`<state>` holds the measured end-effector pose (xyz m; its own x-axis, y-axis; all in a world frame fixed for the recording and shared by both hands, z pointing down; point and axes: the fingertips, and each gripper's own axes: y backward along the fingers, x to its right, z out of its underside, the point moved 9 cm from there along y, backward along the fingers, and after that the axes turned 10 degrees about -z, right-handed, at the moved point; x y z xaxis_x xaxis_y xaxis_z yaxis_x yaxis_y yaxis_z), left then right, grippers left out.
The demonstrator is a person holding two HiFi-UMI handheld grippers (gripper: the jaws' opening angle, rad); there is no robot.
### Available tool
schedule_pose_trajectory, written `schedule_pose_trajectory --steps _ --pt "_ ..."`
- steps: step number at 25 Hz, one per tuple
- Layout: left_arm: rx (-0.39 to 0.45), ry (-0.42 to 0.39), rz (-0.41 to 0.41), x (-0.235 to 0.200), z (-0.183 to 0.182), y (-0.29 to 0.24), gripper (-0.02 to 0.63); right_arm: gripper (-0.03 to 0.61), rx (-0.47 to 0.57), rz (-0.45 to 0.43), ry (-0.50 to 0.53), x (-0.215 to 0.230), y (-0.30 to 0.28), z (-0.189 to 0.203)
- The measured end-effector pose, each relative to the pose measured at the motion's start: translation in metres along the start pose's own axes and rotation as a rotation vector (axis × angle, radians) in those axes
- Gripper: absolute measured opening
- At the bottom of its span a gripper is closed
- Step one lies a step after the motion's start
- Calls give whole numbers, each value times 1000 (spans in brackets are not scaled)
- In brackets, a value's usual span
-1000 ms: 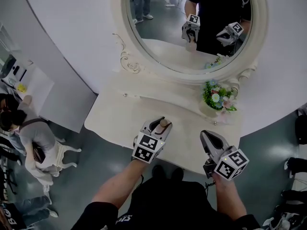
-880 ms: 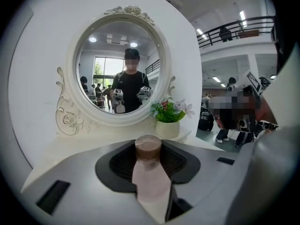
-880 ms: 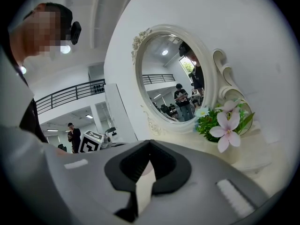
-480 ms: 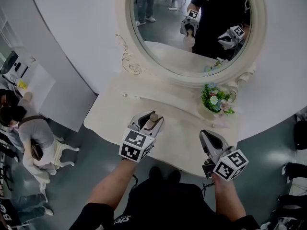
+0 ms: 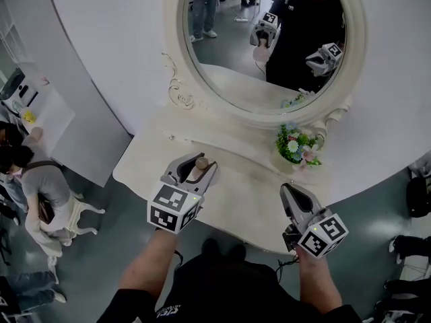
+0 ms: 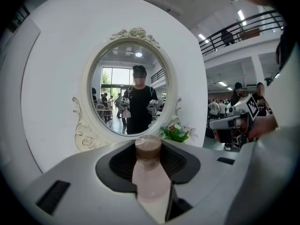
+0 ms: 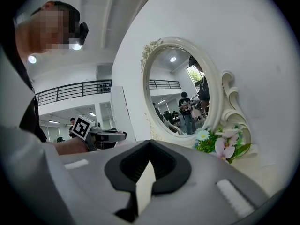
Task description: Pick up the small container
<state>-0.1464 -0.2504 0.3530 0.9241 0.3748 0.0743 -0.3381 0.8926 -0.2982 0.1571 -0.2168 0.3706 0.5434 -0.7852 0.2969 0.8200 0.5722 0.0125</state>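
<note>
The small container (image 5: 200, 169) is a pale pink bottle with a brown cap. My left gripper (image 5: 196, 165) is shut on it and holds it in the air over the left part of the cream vanity table (image 5: 249, 197). In the left gripper view the container (image 6: 150, 175) stands upright between the dark pads, cap at the tips of the left gripper (image 6: 149, 150). My right gripper (image 5: 291, 194) hovers over the table's front right edge, jaws together with nothing in them. Only a thin sliver shows between the jaws of the right gripper (image 7: 149, 147) in its own view.
An oval mirror (image 5: 269, 39) in an ornate cream frame rises behind the table and reflects both grippers. A pot of flowers (image 5: 294, 147) stands at the table's back right. People (image 5: 30, 177) and a white chair (image 5: 75, 215) are on the floor to the left.
My left gripper has risen with the container and drifted left in the head view. The right gripper has lifted slightly and stays shut.
</note>
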Motion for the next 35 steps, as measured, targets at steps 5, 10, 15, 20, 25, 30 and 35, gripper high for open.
schedule_pose_trajectory --steps 5,10,15,20,25,30,35 --pt "3 17 -13 -1 0 5 146 9 28 -9 31 0 8 -7" --pt "-5 21 -9 0 3 1 146 9 21 -3 76 4 17 -14" --pt "-3 26 0 3 2 0 146 8 14 -14 111 0 20 -19" --pt "-5 28 6 3 2 0 146 9 12 -11 89 -2 19 -12" --pt "-6 27 6 2 3 0 146 8 10 -5 90 -1 17 -13" --pt "-7 31 3 2 5 0 146 8 23 -11 94 -1 12 -17" --pt "-7 31 3 1 5 0 145 9 21 -23 100 -2 5 -18"
